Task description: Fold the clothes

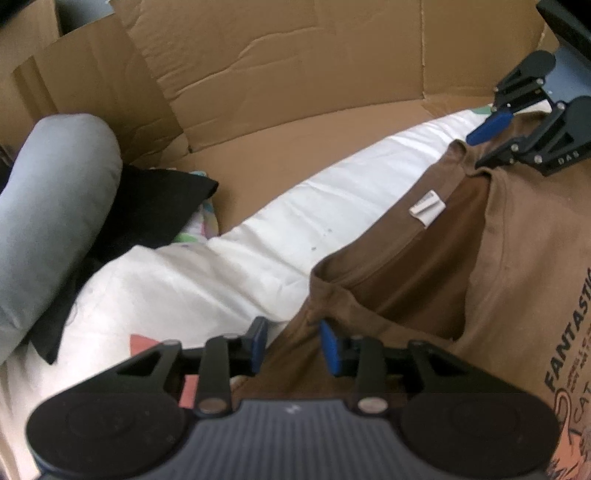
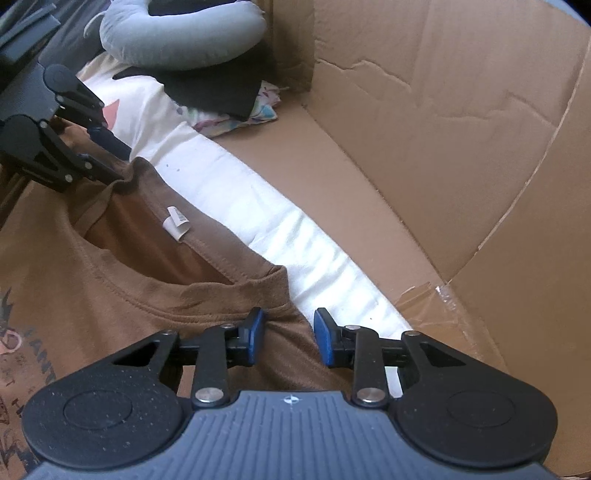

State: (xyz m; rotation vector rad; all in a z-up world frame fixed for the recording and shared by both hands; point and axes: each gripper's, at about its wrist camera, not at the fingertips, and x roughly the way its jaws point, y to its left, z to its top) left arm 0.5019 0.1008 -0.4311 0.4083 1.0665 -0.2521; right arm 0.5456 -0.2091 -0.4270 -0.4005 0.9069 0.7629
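Observation:
A brown T-shirt (image 1: 517, 236) (image 2: 74, 266) with a dark "FANTASTIC" print lies front side up on a white cloth (image 1: 258, 240) (image 2: 236, 184). Its neck opening shows a white label (image 1: 426, 208) (image 2: 176, 221). My left gripper (image 1: 294, 345) (image 2: 114, 155) is open, and its blue pads straddle the shoulder fabric just beside the collar. At the collar's other end, my right gripper (image 2: 289, 334) (image 1: 487, 147) is open as well, with shoulder fabric lying between its pads. Neither pair of pads presses on the cloth.
Creased cardboard walls (image 1: 295, 74) (image 2: 461, 129) and a cardboard floor (image 2: 351, 192) surround the white cloth. A grey bolster (image 1: 55, 206) (image 2: 184, 33) lies over a black cloth (image 1: 155, 206) (image 2: 218, 88) and a pastel patterned fabric (image 2: 255, 110).

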